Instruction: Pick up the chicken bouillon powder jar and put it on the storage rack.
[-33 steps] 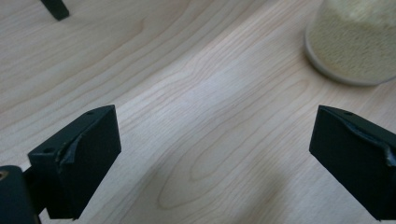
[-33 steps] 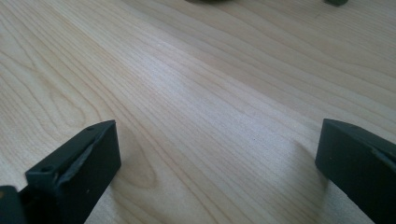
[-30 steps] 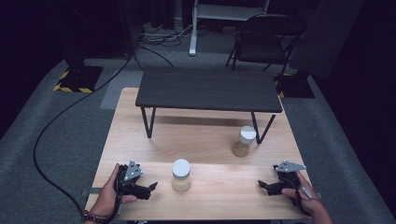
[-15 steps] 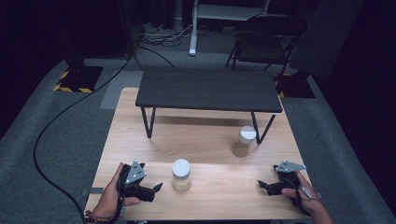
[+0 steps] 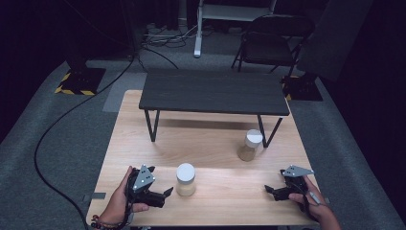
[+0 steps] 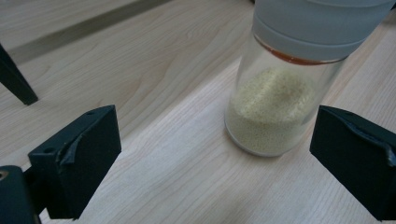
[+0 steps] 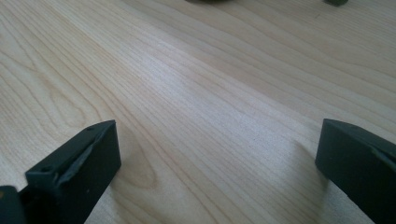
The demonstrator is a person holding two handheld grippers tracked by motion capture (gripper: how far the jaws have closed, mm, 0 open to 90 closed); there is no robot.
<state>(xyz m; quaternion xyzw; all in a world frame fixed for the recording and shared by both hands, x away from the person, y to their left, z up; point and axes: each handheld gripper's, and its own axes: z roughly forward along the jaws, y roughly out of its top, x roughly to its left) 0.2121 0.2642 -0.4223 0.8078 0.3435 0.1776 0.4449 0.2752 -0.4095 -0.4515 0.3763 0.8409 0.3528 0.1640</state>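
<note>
Jar [image 6: 280, 100] upright, long axis vertical, lid up

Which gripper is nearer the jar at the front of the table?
Left. The left gripper sits just left of the front jar, jaws open toward it. The right gripper is far off to its right, near the table's right edge.

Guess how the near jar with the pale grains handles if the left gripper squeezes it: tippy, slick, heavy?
The near jar is tall, narrow and upright, so a push near its white lid would probably tip it. Its clear wall looks smooth and rigid, possibly slick against the left gripper pads. Grains fill only the lower part, so it's likely light and bottom-weighted.
</note>
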